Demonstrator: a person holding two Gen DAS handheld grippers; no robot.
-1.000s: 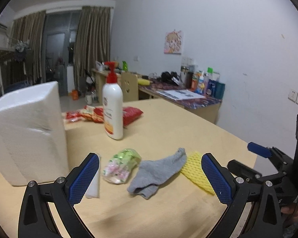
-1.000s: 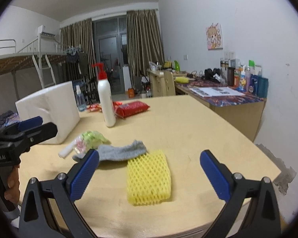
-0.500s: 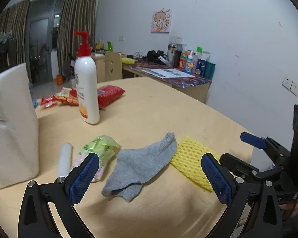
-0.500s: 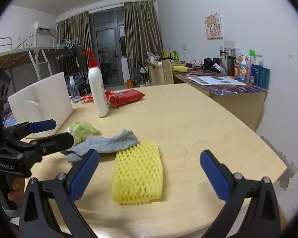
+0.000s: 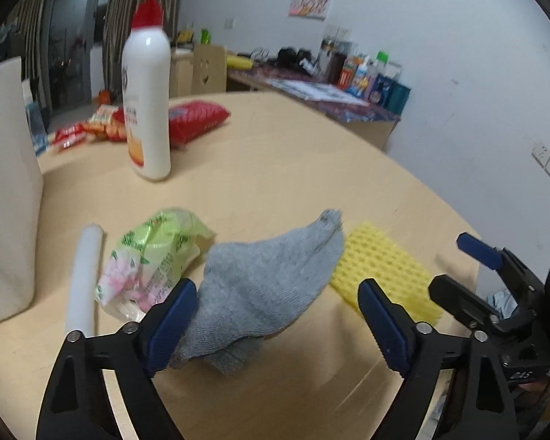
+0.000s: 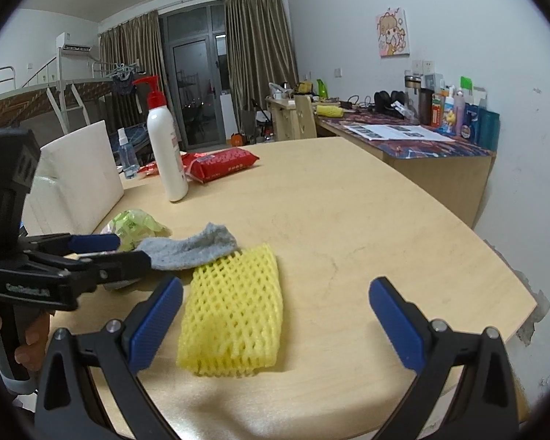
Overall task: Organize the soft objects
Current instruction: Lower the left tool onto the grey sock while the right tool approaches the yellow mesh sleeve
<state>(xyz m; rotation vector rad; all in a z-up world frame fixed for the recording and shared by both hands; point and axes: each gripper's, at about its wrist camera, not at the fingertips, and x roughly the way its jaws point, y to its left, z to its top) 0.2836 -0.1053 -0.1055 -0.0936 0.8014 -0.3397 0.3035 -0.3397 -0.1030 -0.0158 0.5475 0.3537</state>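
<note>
A grey sock (image 5: 267, 286) lies crumpled on the wooden table, between the blue pads of my left gripper (image 5: 277, 293). The jaws are closing, and the pads stand beside the sock without pressing on it. The sock's toe overlaps a yellow foam net sleeve (image 5: 381, 271). In the right wrist view that sleeve (image 6: 234, 311) lies flat between the wide jaws of my right gripper (image 6: 275, 286), which hangs open just above the table. The left gripper (image 6: 132, 251) reaches in from the left over the sock (image 6: 190, 247). A green tissue pack (image 5: 154, 253) sits left of the sock.
A white tube (image 5: 84, 278) lies beside the tissue pack, next to a big white block (image 5: 3, 183). A pump bottle (image 5: 146, 110) and a red packet (image 5: 198, 119) stand further back. The table's curved edge (image 6: 513, 275) runs close on the right.
My left gripper has come forward and down over the grey sock, and its jaws have narrowed. The right gripper has crept a little closer to the yellow sleeve.
</note>
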